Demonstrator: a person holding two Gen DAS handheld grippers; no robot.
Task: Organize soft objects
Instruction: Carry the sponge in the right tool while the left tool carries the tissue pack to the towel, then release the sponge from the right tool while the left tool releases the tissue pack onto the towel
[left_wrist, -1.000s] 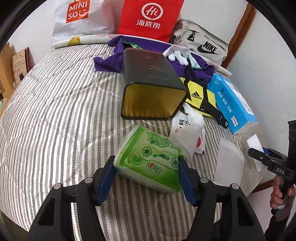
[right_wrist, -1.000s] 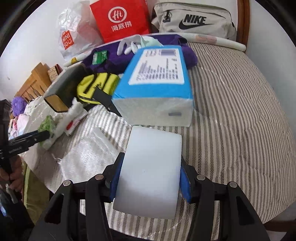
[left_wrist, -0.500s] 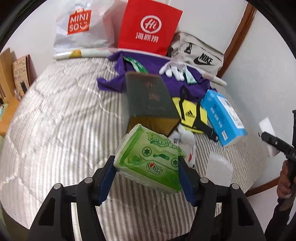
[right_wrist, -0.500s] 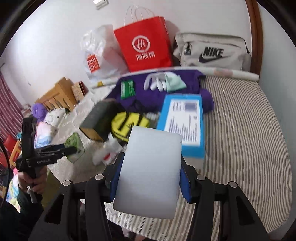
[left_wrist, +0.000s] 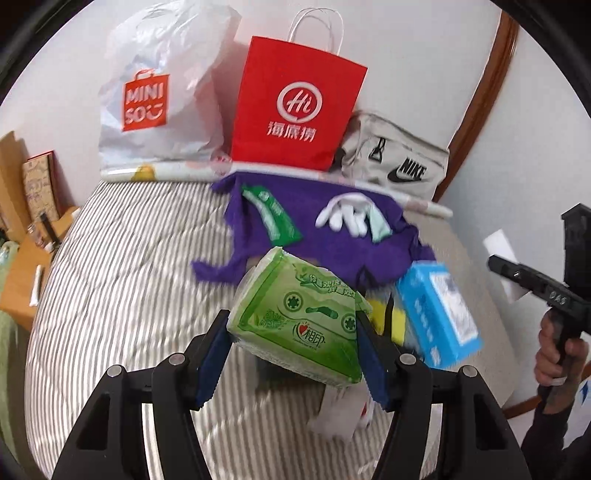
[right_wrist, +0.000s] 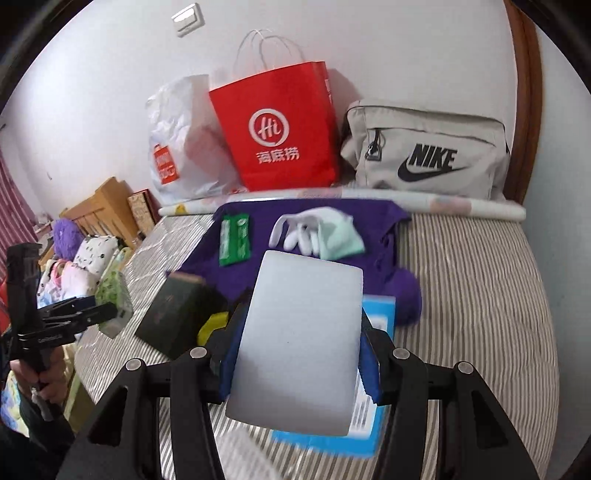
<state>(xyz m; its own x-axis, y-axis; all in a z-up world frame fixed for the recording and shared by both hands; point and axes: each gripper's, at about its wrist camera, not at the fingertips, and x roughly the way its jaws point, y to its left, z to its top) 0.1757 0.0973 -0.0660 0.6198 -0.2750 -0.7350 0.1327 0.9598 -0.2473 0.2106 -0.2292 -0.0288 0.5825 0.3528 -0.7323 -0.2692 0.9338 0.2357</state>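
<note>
Left hand-held gripper (left_wrist: 291, 354) clamped on a green tissue pack (left_wrist: 299, 321), blue pads pressing both sides; pack held in the air above the striped bed (left_wrist: 122, 295). Right hand-held gripper (right_wrist: 299, 354) clamped on a white foam block (right_wrist: 299, 343), also clear of the bed, above a blue tissue box (right_wrist: 376, 373). On the bed: purple cloth (left_wrist: 343, 254) carrying a small green packet (left_wrist: 273, 221) and white gloves (left_wrist: 347, 218); dark box (right_wrist: 177, 314) lying beside a yellow bag (right_wrist: 212, 325). Along the wall at the head of the bed: white shopping bag (left_wrist: 155, 103), red paper bag (left_wrist: 295, 107), grey pouch (right_wrist: 424, 151). Frames partly motion-blurred.
</note>
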